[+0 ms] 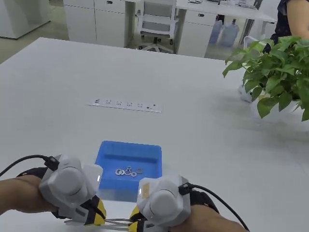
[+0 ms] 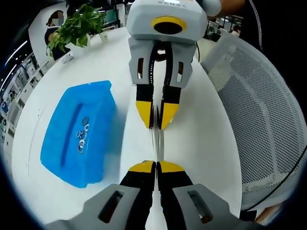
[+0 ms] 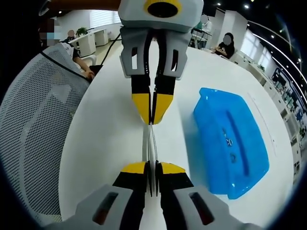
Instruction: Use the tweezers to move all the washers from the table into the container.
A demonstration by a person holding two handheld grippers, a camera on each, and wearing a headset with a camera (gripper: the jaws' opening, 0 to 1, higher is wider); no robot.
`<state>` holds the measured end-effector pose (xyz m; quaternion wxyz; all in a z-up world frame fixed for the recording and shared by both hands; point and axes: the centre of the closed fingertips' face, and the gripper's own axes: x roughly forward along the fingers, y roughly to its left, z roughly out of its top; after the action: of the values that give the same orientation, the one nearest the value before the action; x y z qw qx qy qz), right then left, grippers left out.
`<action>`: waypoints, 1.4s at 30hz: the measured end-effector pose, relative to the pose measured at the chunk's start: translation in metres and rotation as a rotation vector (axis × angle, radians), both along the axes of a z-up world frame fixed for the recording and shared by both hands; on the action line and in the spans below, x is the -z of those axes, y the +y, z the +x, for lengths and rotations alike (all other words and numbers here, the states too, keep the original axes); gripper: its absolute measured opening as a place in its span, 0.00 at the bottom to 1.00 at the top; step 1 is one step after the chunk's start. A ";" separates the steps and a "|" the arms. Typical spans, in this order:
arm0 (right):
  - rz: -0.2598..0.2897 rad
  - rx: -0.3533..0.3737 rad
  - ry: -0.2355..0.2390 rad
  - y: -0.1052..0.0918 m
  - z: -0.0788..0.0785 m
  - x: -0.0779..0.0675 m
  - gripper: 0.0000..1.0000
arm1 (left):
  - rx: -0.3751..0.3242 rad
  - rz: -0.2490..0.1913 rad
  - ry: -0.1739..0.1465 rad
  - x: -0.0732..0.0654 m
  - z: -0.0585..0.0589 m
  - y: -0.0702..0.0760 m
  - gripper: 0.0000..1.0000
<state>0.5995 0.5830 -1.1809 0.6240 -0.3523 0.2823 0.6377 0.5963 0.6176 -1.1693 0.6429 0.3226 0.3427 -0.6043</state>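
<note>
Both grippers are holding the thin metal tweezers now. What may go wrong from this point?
1. The left gripper and the right gripper both clamp the thin metal tweezers near the edge of the white table; a badly timed release might drop them to the floor.
2. The blue plastic container holding small metal washers sits close beside them; a careless swing could knock it.

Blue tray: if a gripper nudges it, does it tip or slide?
Probably slides: the tray is low and wide, sitting flat on a smooth white table. Likely light, since it looks like thin plastic holding just a few small washers. Tipping seems unlikely unless its rim is pressed down.
</note>
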 end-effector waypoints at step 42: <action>0.029 0.069 -0.011 -0.005 0.007 -0.009 0.23 | -0.061 -0.003 0.011 0.004 0.000 0.008 0.16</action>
<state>0.6063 0.5777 -1.1719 0.6523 -0.3367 0.2818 0.6179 0.5963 0.6252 -1.1728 0.6597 0.3077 0.3548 -0.5868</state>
